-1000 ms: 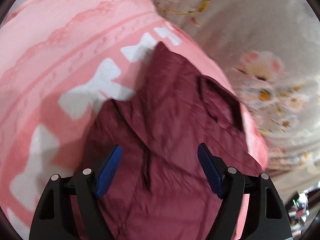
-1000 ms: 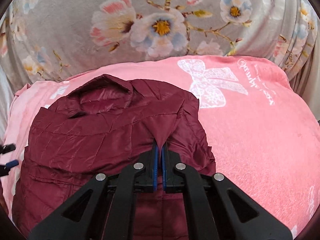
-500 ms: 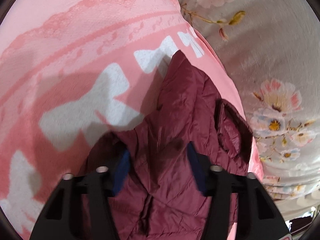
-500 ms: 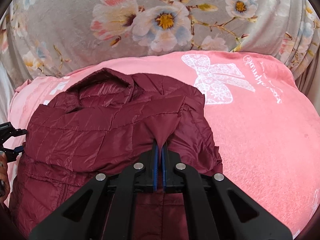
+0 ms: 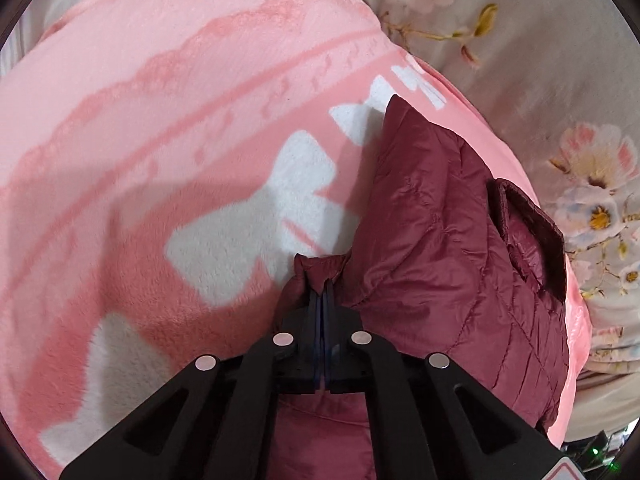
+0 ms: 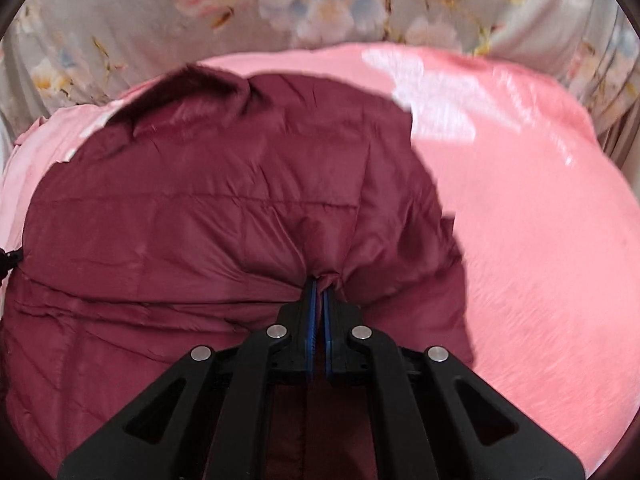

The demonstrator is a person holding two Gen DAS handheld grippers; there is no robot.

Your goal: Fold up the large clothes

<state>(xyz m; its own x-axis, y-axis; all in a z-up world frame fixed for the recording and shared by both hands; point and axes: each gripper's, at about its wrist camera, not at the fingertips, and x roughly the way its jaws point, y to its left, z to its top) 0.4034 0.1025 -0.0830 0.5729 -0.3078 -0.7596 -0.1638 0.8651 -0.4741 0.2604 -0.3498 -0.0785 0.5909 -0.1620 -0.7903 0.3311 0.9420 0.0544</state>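
1. Left wrist view: the maroon quilted jacket [image 5: 448, 264] lies on the pink blanket [image 5: 160, 128], toward the blanket's right edge. The jacket's dark collar [image 5: 532, 236] sits at its far right side.
2. The left gripper [image 5: 323, 292] has its black fingers pressed together on a bunched fold of the jacket's edge; the blue pads are nearly hidden by the pinched fabric.
3. White bow shapes [image 5: 276, 216] printed on the blanket lie just left of the pinched fold.
4. Right wrist view: the jacket [image 6: 200, 208] covers the left and centre of the blanket [image 6: 540, 220], its quilt seams running across the picture. The view is blurred.
5. The right gripper [image 6: 319, 288] has its fingers clamped on a gathered pleat of the jacket; creases radiate from the pinch point, and a thin strip of fabric shows between the blue pads.
6. A grey floral sheet [image 6: 320, 4] lies beyond the blanket's far edge; the same sheet [image 5: 560, 80] fills the upper right of the left wrist view.
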